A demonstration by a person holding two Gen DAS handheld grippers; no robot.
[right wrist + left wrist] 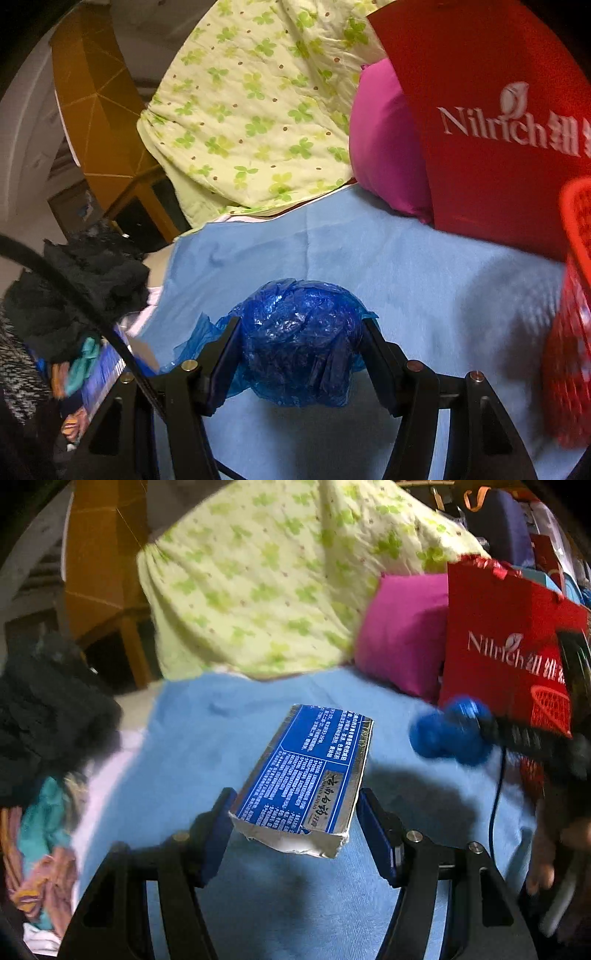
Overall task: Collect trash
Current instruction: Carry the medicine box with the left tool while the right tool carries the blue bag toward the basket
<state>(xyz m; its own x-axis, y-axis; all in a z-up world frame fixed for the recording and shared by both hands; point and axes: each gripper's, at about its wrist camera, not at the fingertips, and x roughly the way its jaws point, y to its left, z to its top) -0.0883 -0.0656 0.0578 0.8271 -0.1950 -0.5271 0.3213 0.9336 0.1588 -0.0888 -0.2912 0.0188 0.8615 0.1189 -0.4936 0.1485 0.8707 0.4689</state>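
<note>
In the left wrist view my left gripper (pixel 293 821) is shut on a flattened blue and silver carton (pixel 308 771) with printed text, held above the light blue sheet (pixel 207 738). The right gripper (pixel 448 733) shows blurred at the right of that view, carrying a blue wad. In the right wrist view my right gripper (pixel 299 349) is shut on a crumpled ball of blue plastic (pixel 299 343), also lifted off the light blue sheet (pixel 424 280). A red mesh basket (pixel 572 332) stands at the right edge, close to the plastic ball.
A red "Nilrich" paper bag (pixel 491 122) stands at the back right beside a magenta pillow (pixel 384 147). A green clover quilt (pixel 258 107) is piled at the back. Black clothing (pixel 85 288) and mixed garments (pixel 44 849) lie at the left. A wooden headboard (pixel 99 561) rises behind.
</note>
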